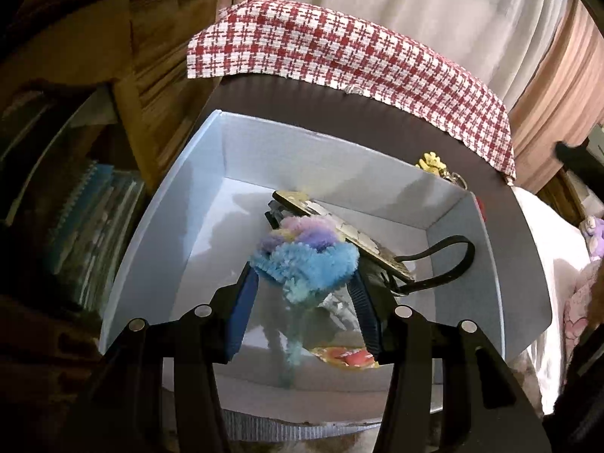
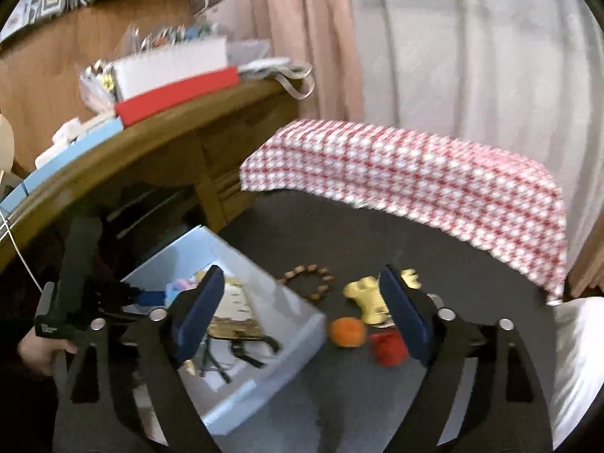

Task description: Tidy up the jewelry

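Note:
My left gripper [image 1: 304, 279] is over the pale blue box [image 1: 158, 219] and is shut on a fluffy blue, purple and yellow pom-pom ornament [image 1: 302, 260], whose tail hangs down inside. In the box lie a gold patterned flat piece [image 1: 339, 226], a black strap [image 1: 449, 260] and a red and yellow item [image 1: 347, 356]. My right gripper [image 2: 302, 313] is open and empty above the dark table [image 2: 377, 234]. Between its fingers lie a brown bead bracelet [image 2: 309, 281], a yellow charm [image 2: 368, 296], an orange piece [image 2: 347, 332] and a red piece [image 2: 389, 347]. The box [image 2: 264, 370] shows at its left.
A red and white checked cloth [image 1: 339, 53] covers the far end of the table. A yellow charm with a ring [image 1: 434, 164] lies behind the box. A wooden desk [image 2: 132, 143] with boxes stands to the left, curtains behind. A shelf with books [image 1: 75, 207] is at the left.

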Action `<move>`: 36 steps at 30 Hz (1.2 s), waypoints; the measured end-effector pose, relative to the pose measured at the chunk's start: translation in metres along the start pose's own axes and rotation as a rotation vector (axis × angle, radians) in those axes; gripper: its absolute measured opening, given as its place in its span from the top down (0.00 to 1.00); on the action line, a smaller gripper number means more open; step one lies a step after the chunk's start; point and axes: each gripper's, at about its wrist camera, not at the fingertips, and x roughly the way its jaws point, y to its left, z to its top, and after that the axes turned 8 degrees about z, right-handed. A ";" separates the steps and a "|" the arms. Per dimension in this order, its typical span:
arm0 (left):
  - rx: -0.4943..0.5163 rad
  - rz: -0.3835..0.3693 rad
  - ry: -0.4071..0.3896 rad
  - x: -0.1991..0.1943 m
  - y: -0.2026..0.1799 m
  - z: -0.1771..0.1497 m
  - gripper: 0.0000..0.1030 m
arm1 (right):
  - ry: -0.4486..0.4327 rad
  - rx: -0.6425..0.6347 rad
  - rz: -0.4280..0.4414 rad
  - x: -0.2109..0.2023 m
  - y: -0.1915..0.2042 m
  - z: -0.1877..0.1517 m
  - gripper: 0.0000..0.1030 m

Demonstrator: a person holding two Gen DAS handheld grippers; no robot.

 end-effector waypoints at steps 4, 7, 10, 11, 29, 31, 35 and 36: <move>0.039 0.019 0.028 0.002 -0.009 -0.001 0.22 | -0.049 0.067 -0.059 -0.035 -0.033 -0.006 0.11; 0.045 0.059 -0.012 -0.005 -0.013 -0.001 0.11 | -0.084 0.127 -0.090 -0.058 -0.055 -0.015 0.08; 0.022 0.071 -0.039 -0.013 -0.012 0.002 0.04 | -0.098 0.158 -0.151 -0.079 -0.076 -0.027 0.07; 0.008 0.068 -0.045 -0.016 -0.011 0.003 0.04 | -0.097 0.167 -0.175 -0.083 -0.082 -0.031 0.07; -0.054 0.157 -0.101 -0.046 -0.014 0.014 0.04 | -0.082 0.304 -0.366 -0.108 -0.148 -0.082 0.07; -0.055 0.153 -0.105 -0.047 -0.017 0.017 0.04 | -0.072 0.289 -0.375 -0.106 -0.150 -0.085 0.07; -0.051 0.150 -0.094 -0.043 -0.026 0.024 0.04 | -0.065 0.296 -0.371 -0.106 -0.157 -0.090 0.07; -0.053 0.147 -0.094 -0.043 -0.028 0.025 0.04 | -0.067 0.301 -0.372 -0.106 -0.159 -0.091 0.07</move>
